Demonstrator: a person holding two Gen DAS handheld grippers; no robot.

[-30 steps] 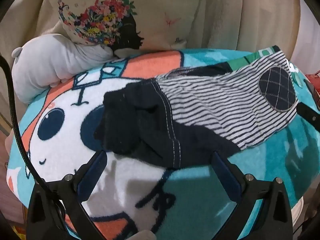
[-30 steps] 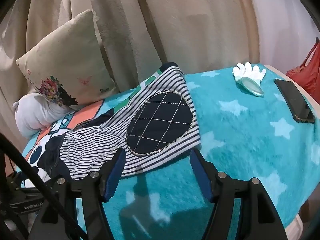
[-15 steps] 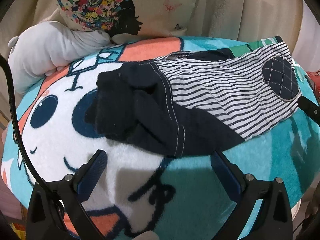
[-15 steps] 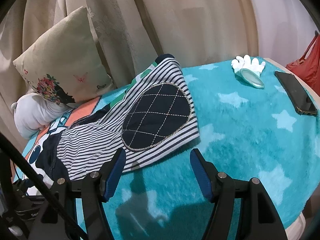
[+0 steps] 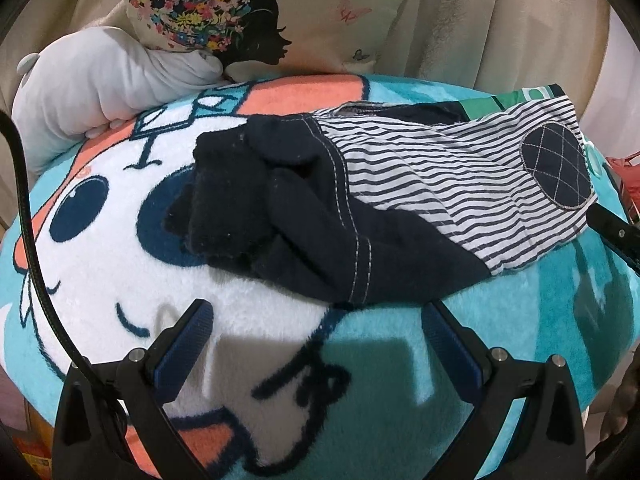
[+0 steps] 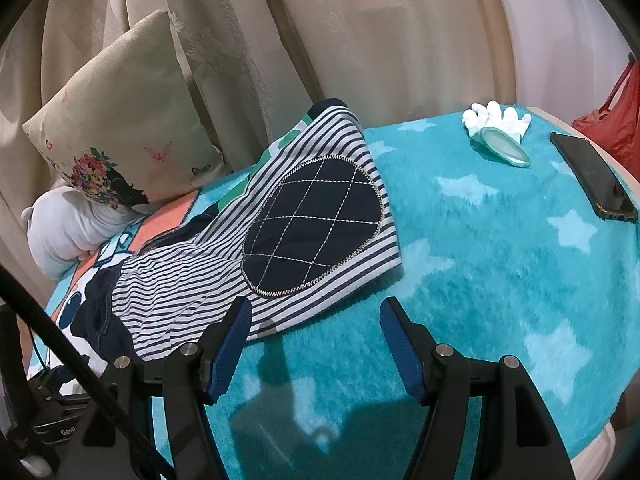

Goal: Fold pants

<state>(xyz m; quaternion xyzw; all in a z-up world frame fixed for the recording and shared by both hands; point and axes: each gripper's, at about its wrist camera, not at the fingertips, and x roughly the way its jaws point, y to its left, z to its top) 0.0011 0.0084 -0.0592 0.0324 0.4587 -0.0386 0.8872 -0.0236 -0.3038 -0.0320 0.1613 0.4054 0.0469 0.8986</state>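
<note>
Small striped pants (image 5: 432,176) with a dark waistband and a quilted navy knee patch (image 6: 312,224) lie folded lengthwise on a teal cartoon blanket (image 5: 560,320). The bunched navy waist end (image 5: 256,200) points left; the patch end (image 5: 556,168) points right. My left gripper (image 5: 320,320) hovers open just in front of the waist end, holding nothing. In the right wrist view my right gripper (image 6: 316,316) stands open at the near edge of the patch end, its left finger (image 6: 236,328) over the striped cloth (image 6: 192,292).
A floral cushion (image 6: 120,128) and a grey plush toy (image 5: 104,80) rest against beige curtains at the back. A black phone (image 6: 592,176) and a small white-and-teal object (image 6: 500,132) lie at the blanket's far right. A red bag (image 6: 616,120) hangs beyond.
Both grippers have pulled back a little from the pants, which now sit further from the fingers. The pants lie as before.
</note>
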